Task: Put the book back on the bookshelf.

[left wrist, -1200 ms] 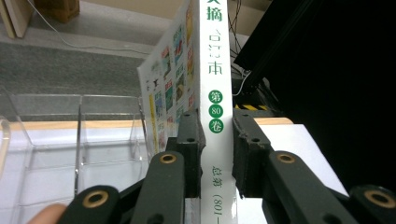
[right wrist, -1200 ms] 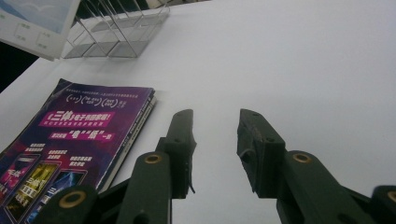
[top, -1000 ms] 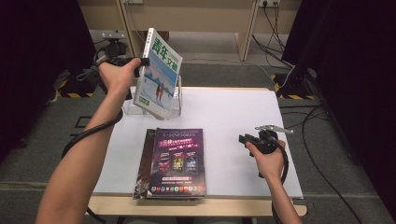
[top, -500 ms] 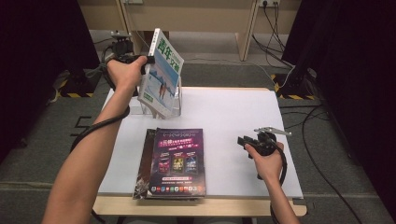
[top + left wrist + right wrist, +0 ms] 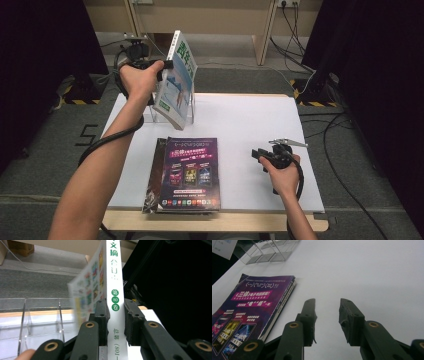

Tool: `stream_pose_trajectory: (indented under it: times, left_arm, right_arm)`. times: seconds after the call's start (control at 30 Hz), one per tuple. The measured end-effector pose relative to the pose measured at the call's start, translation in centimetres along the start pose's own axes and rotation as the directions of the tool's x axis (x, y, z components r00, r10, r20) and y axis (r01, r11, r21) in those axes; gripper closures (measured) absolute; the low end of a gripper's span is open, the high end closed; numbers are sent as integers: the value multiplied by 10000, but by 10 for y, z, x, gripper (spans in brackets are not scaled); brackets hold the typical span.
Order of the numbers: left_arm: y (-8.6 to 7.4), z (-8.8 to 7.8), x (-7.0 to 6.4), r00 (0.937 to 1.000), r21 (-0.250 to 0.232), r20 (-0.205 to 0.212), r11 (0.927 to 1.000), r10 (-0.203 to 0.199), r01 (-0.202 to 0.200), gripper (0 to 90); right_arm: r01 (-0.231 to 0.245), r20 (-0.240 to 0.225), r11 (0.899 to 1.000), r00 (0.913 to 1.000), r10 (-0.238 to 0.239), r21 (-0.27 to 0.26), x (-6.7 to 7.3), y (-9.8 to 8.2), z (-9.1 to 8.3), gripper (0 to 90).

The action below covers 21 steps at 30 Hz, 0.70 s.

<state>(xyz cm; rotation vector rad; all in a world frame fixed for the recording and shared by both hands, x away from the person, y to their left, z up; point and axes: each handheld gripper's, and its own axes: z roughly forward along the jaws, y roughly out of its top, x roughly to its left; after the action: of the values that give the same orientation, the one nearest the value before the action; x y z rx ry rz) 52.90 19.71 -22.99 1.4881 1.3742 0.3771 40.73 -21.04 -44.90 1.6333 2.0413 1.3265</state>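
My left gripper (image 5: 167,64) (image 5: 116,303) is shut on the spine of a thick white and green book (image 5: 177,82) (image 5: 113,277). It holds the book upright and a little tilted over a clear acrylic rack (image 5: 189,111) (image 5: 42,315) at the table's back left. I cannot tell whether the book's lower edge touches the rack. A purple magazine (image 5: 189,172) (image 5: 254,305) lies flat on top of another at the front of the table. My right gripper (image 5: 256,154) (image 5: 327,305) rests low over the table at the right, open with nothing between its fingers.
The white table (image 5: 240,125) has bare surface between the magazines and my right gripper. The rack (image 5: 269,251) has several upright slots. Cables trail over the floor behind and to the right of the table.
The book in my left gripper has drifted slightly to the right over the rack. My right gripper has stayed where it was.
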Motion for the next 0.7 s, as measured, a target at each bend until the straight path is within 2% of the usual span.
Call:
stream_pose_trajectory:
  times: [0.03, 0.07, 0.13, 0.27, 0.33, 0.37, 0.43, 0.47, 0.53, 0.63, 0.7]
  left_arm:
    - [0, 0, -1, 9998, 8, 128, 9999, -151, 151, 743]
    - [0, 1, -4, 9999, 2, 153, 10000, -74, 74, 743]
    - [1, 4, -7, 9997, -27, -73, 9998, 213, -213, 743]
    - [2, 11, 1, 9997, -79, -219, 9999, 97, -99, 743]
    - [1, 16, 5, 9994, -38, -334, 10000, 65, -66, 743]
    - [0, 18, 6, 9991, 16, -413, 10000, 95, -95, 743]
    - [-2, 23, 9, 9980, 121, -595, 9997, 209, -202, 743]
    - [-4, 26, 11, 9975, 146, -651, 9996, 267, -258, 743]
    - [-5, 30, 13, 9966, 218, -759, 9993, 317, -301, 743]
    - [-7, 36, 13, 9940, 341, -915, 9978, 603, -574, 743]
    - [-7, 40, 12, 9926, 488, -981, 9965, 719, -674, 743]
  right_arm:
    - [68, 1, 10000, 10000, -68, -26, 0, 0, 1, 661]
    - [43, -8, 10000, 10000, -43, 35, 1, 0, 1, 661]
    - [72, 0, 10000, 10000, -72, 58, 2, -1, 2, 661]
    - [158, -43, 9998, 9999, -157, 92, 3, -3, 3, 661]
    - [-6, -23, 9999, 10000, 6, 148, 2, -3, 3, 662]
    - [112, -38, 9999, 9999, -111, 107, 1, -3, 4, 661]
    - [30, -49, 9999, 10000, -29, 100, 2, -3, 4, 662]
    - [241, -68, 9997, 9997, -241, 57, 0, -3, 5, 661]
    - [122, -50, 9998, 9999, -121, 133, 1, -4, 5, 662]
    - [72, -36, 9998, 10000, -71, 183, 0, -4, 5, 663]
    - [138, 13, 9998, 9999, -138, 171, -1, -5, 5, 663]
